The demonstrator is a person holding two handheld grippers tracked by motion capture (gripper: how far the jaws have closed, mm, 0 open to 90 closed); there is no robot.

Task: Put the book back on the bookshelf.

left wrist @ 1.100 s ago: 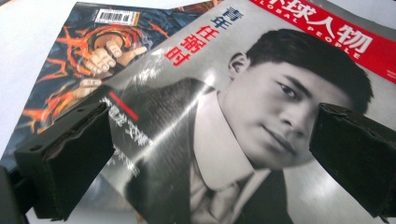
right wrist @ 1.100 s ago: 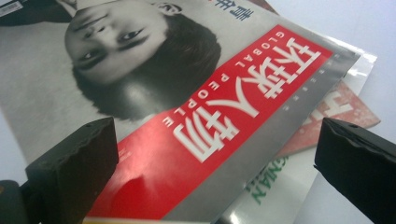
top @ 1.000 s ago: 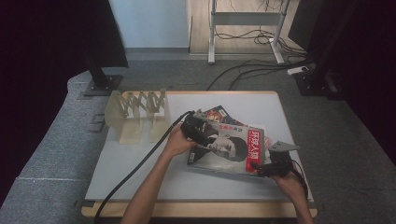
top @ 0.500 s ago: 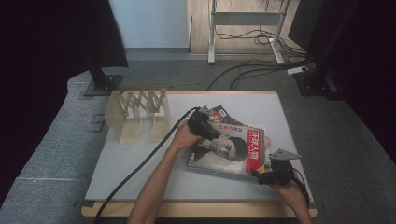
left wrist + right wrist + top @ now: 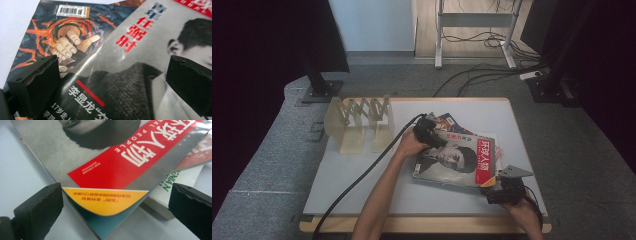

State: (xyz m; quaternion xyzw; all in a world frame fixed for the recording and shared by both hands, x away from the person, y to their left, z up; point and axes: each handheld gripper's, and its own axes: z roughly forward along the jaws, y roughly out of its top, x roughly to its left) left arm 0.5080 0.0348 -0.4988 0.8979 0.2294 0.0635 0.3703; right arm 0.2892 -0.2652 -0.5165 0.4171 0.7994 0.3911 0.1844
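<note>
top magazine lies flat on a small stack near the middle of the bench, its long axis running left to right and a touch skewed. the left hand-held gripper rests at the far-left corner, jaws wide apart over the cover (nothing pinched). the right hand-held gripper sits at the near-right corner — jaws spread, the yellow-tabbed corner pointing straight into the gap, not yet touched. that's the hinge: the corner lies dead ahead of the right one, just beside its jaws, so it looks best placed to nip. wooden rack waits off left.
</note>
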